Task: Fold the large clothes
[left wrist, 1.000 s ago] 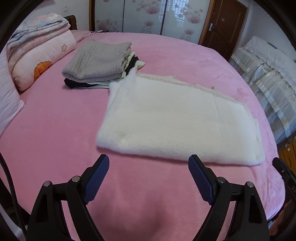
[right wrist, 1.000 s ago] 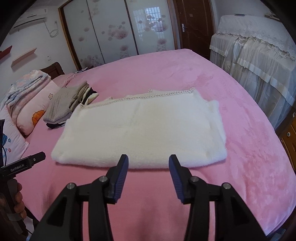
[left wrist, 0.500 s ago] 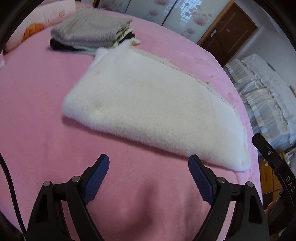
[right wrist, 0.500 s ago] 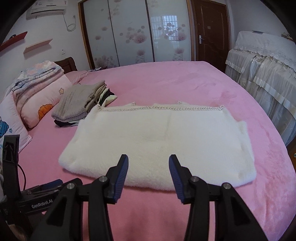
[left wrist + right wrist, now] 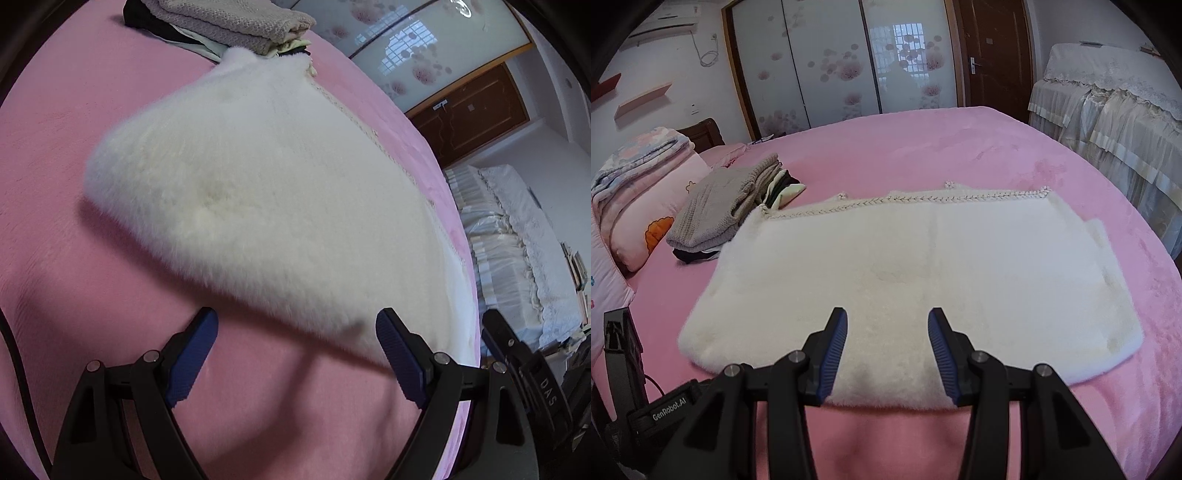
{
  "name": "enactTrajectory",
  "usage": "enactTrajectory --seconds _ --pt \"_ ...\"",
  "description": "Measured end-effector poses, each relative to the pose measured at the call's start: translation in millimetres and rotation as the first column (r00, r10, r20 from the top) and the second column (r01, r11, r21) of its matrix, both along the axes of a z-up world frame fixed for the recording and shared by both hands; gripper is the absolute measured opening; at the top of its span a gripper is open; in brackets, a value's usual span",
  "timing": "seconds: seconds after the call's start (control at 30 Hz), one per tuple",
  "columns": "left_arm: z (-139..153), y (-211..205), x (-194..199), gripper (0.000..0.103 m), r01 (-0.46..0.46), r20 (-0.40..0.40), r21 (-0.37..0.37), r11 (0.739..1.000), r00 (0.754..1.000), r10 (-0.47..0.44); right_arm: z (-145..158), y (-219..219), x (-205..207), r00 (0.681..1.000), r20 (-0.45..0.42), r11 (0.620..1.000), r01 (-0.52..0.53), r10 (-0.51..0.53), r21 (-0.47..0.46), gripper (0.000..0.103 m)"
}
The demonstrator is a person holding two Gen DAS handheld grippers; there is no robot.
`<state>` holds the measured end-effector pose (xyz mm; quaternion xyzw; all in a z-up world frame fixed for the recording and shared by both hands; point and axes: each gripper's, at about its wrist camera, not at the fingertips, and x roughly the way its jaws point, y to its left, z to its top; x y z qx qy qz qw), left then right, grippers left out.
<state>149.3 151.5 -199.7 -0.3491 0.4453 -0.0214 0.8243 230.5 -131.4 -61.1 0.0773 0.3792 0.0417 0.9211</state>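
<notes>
A bedroom with flower-patterned sliding wardrobe doors (image 5: 827,70) and a brown wooden door (image 5: 995,55) is seen behind a bed covered in a pink plush blanket (image 5: 960,144). A folded white fluffy garment (image 5: 905,273) is laid flat at the blanket's middle, its braided trim at 12 o'clock. A stack of folded grey knitwear (image 5: 716,206) is set at the garment's 10 o'clock corner. The left gripper (image 5: 297,354) is held wide open over the garment's near edge; the right gripper (image 5: 887,347) is held partly open over it, nothing gripped.
</notes>
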Motion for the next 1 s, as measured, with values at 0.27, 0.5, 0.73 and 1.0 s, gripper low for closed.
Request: enactTrajectory --seconds 0.27,0.5,0.73,1.0 --pt "-6 -6 32 0.090 -0.022 0.039 0.000 1.000 0.999 0.022 -9 3 8 1.000 -0.007 1.000 -0.001 0.001 -0.009 0.046" --pt "-4 -13 67 0.092 -0.068 0.039 -0.019 0.997 0.997 0.069 -15 2 17 1.000 -0.017 1.000 -0.004 0.003 -0.017 0.046" --pt "-2 -7 84 0.089 -0.192 0.039 -0.097 0.977 0.980 0.196 -16 -2 34 1.000 -0.024 0.999 -0.002 0.000 -0.045 0.046" --pt "4 -11 77 0.024 -0.255 0.074 -0.061 0.965 0.963 0.260 -27 -1 58 0.998 -0.051 0.998 -0.028 0.025 -0.058 0.038"
